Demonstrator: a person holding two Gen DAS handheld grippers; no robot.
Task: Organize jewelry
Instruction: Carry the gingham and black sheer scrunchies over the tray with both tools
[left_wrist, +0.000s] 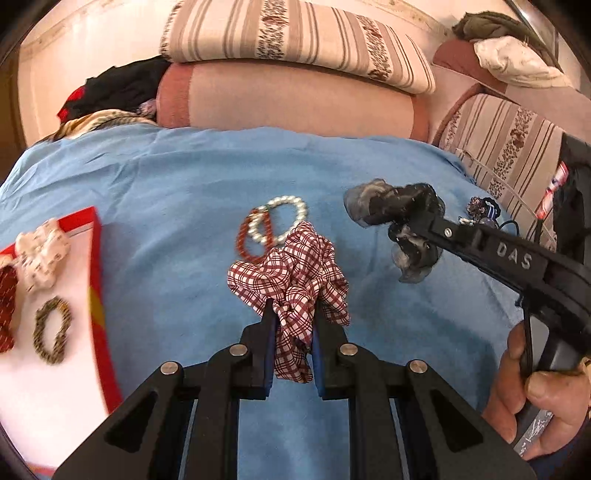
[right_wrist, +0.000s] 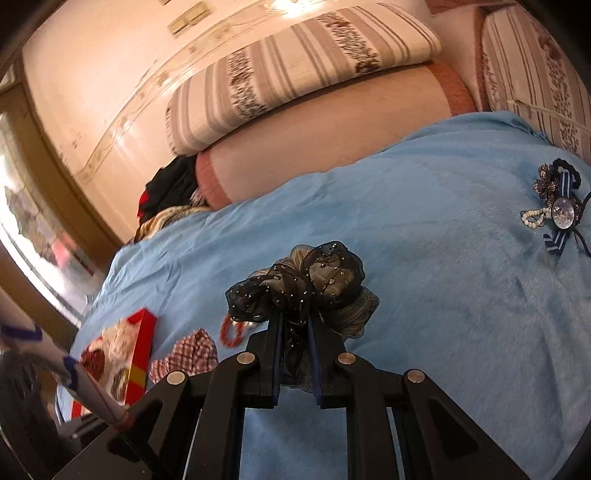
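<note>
The left gripper (left_wrist: 293, 314) is pinching a red checked scrunchie (left_wrist: 291, 269) between its two fingers, and the scrunchie is puffing out over the blue blanket (left_wrist: 184, 177). The right gripper (right_wrist: 295, 328) is squeezing a black see-through scrunchie (right_wrist: 306, 277) with tiny shiny dots (some grey cloth is bunched in it too). A hand (left_wrist: 535, 398) is holding that gripper's handle near the blanket's right edge.

A white pearl bracelet (left_wrist: 284, 218) and a red bead bracelet (left_wrist: 251, 240) are lying together in the middle of the blanket, just behind the checked scrunchie. A red-rimmed tray (left_wrist: 99, 295) is sitting at the blanket's left edge, and a white scrunchie (left_wrist: 40, 254) and a brown braided ring (left_wrist: 51, 328) are lying in it. A little pile of hair ties and a ribbon clip (right_wrist: 557, 210) is waiting near the right edge. Striped cushions (left_wrist: 295, 40) are stacked behind the far edge.
</note>
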